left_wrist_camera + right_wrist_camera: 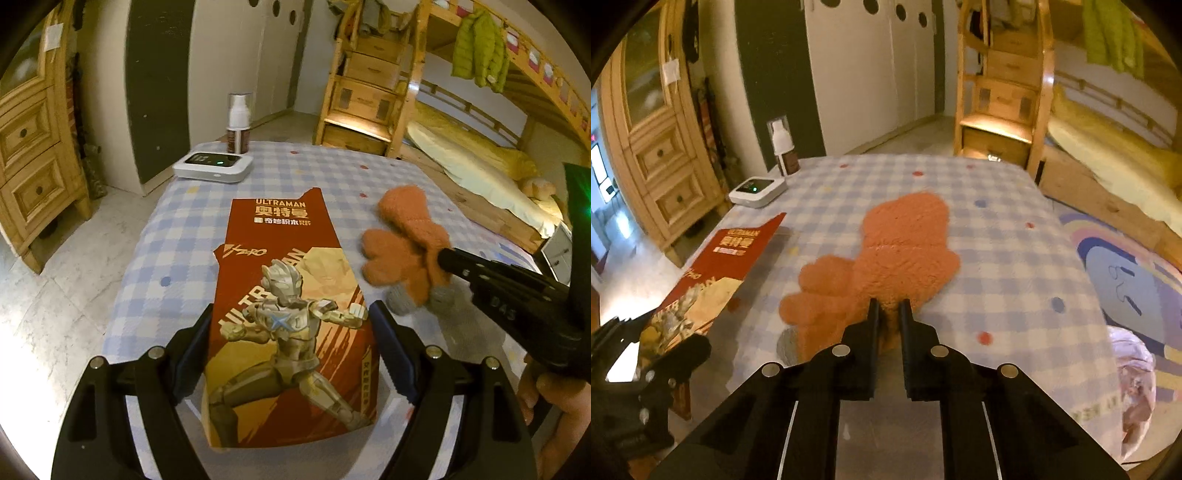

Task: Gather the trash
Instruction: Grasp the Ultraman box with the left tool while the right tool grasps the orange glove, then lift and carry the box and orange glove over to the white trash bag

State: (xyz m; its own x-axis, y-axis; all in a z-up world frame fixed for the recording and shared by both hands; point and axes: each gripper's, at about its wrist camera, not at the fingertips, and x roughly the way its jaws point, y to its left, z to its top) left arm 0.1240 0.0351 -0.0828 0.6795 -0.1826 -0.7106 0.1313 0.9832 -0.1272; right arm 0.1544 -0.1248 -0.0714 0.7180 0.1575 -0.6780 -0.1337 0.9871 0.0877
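Observation:
A red paper bag (284,258) printed with a silver hero figure stands between the wide jaws of my left gripper (291,314), and both pads press its sides. In the right wrist view the same bag (731,243) is tilted up off the table at the left. A pair of fuzzy orange gloves (905,240) with grey cuffs lies on the checked cloth. My right gripper (889,308) is shut on the near edge of the gloves. In the left wrist view the right gripper (443,256) pinches the gloves (402,236) from the right.
A blue-and-white checked cloth (332,173) covers the table. At its far left stand a white device with a green light (214,166) and a spray bottle (239,122). A wooden cabinet (33,147) is left, bunk-bed stairs (369,81) behind. A crumpled plastic bag (1134,387) lies on the rug.

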